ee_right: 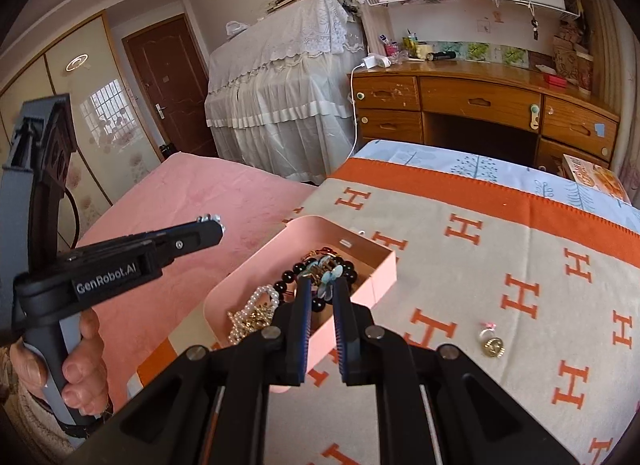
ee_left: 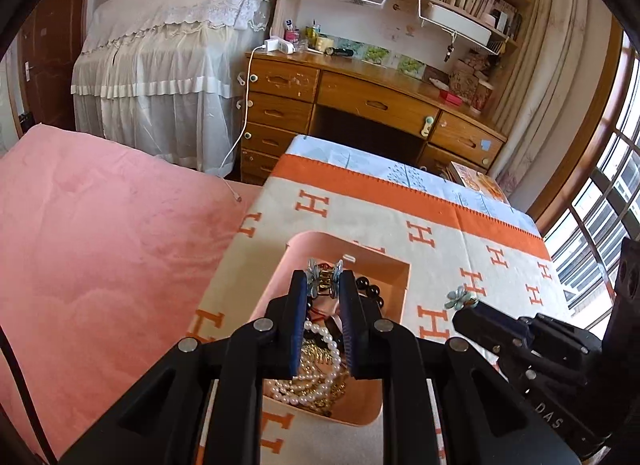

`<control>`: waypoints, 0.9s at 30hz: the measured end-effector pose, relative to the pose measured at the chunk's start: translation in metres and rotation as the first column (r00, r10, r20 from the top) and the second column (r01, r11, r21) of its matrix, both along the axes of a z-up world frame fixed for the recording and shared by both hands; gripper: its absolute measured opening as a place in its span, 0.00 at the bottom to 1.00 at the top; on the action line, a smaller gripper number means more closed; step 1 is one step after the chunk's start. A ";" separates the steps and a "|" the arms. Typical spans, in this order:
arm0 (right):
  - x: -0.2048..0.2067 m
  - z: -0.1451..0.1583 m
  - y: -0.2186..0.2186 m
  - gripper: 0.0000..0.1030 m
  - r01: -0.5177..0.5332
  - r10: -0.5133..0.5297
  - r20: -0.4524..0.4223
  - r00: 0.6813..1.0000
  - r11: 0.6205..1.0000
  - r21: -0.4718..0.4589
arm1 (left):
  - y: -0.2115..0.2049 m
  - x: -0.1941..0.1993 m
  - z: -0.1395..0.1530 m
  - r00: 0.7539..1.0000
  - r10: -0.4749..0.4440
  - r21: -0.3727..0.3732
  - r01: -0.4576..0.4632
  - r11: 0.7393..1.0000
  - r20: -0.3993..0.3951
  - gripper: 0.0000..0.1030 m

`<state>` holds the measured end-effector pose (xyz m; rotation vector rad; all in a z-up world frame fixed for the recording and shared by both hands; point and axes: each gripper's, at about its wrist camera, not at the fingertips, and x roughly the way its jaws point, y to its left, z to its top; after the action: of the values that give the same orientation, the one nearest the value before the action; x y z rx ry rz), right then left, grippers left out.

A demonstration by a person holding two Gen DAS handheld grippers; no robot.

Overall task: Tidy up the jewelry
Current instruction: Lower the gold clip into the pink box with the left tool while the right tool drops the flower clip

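A pink jewelry box (ee_left: 396, 289) (ee_right: 256, 269) lies open on the H-patterned blanket, holding pearl strands (ee_left: 320, 361) (ee_right: 260, 301), gold chains and a black bead bracelet (ee_left: 370, 289) (ee_right: 286, 279). My left gripper (ee_left: 324, 279) is shut on a blue flower ornament (ee_left: 325, 275) above the box; it also shows in the right wrist view (ee_right: 210, 225). My right gripper (ee_right: 322, 283) is shut on another blue flower ornament (ee_right: 326, 279) over the box's near edge; it shows in the left wrist view (ee_left: 466, 303) with its flower (ee_left: 460, 299). A gold pendant with a ring (ee_right: 491, 341) lies on the blanket to the right.
The blanket (ee_right: 500, 265) covers a raised surface beside a pink bedspread (ee_left: 100, 245) (ee_right: 192, 201). A wooden desk (ee_left: 360, 97) and bookshelves stand behind, with a lace-covered piece of furniture (ee_left: 172, 65) to the left. An orange box (ee_right: 596, 181) lies at the far right.
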<state>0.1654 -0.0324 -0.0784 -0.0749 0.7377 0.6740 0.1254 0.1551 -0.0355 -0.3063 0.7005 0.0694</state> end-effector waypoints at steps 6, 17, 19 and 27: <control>0.013 -0.016 0.031 0.10 0.020 -0.021 -0.034 0.999 0.999 -0.037 | 0.017 0.018 -0.009 1.000 0.029 -0.016 -0.029 0.999 -0.002 0.14; 0.020 -0.037 0.059 0.11 -0.002 -0.003 -0.042 0.999 0.993 -0.120 | 0.012 0.040 -0.050 0.996 0.032 -0.010 -0.033 0.999 -0.078 0.14; 0.020 -0.038 0.063 0.11 0.004 -0.008 -0.031 0.999 0.990 -0.142 | 0.011 0.037 -0.049 0.997 0.027 -0.001 -0.027 1.000 -0.071 0.14; 0.012 -0.042 0.070 0.12 -0.001 -0.007 -0.048 0.999 0.986 -0.170 | 0.010 0.015 -0.038 0.999 0.051 0.006 -0.051 0.999 -0.010 0.59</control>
<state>0.1778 0.0376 -0.1208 -0.2140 0.8413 0.6108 0.1407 0.1647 -0.0733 -0.3190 0.7030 0.1214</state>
